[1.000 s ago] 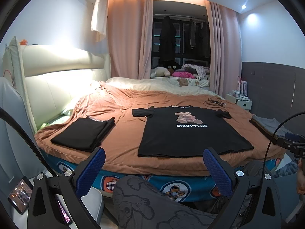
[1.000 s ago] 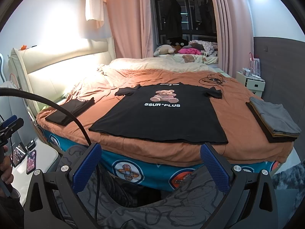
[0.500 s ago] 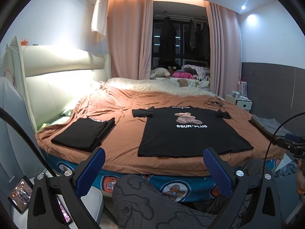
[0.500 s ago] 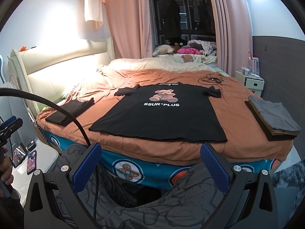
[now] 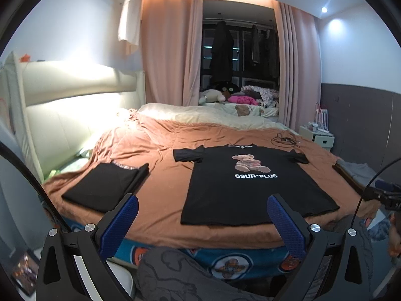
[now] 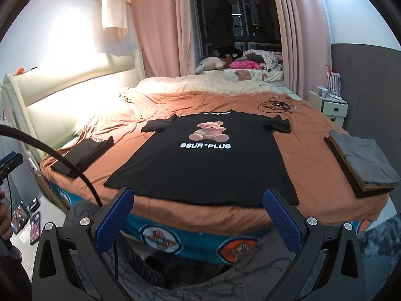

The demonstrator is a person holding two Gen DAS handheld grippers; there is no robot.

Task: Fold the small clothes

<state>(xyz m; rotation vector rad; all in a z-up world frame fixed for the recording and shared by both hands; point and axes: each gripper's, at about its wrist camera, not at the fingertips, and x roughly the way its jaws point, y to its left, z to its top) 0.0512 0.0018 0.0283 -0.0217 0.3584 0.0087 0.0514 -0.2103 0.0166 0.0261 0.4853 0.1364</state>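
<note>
A black T-shirt (image 5: 250,183) (image 6: 208,160) with a teddy-bear print and white lettering lies spread flat, front up, on the orange bedcover (image 5: 160,175) (image 6: 308,158), hem toward me. My left gripper (image 5: 201,209) hangs open below the bed's near edge, short of the shirt's hem, nothing between its blue pads. My right gripper (image 6: 198,204) is open too, fingers level with the hem's two corners and not touching the cloth.
A folded black garment (image 5: 105,188) (image 6: 82,155) lies on the bed's left side. A folded grey and dark stack (image 6: 363,163) (image 5: 356,173) sits at the right edge. A cable tangle (image 6: 275,105) lies beyond the shirt. A person's patterned trouser legs (image 5: 180,273) (image 6: 225,276) are below both grippers.
Both grippers have eased slightly closer to the bed; the right one has tipped a little more toward the shirt. Nothing on the bed has moved.
</note>
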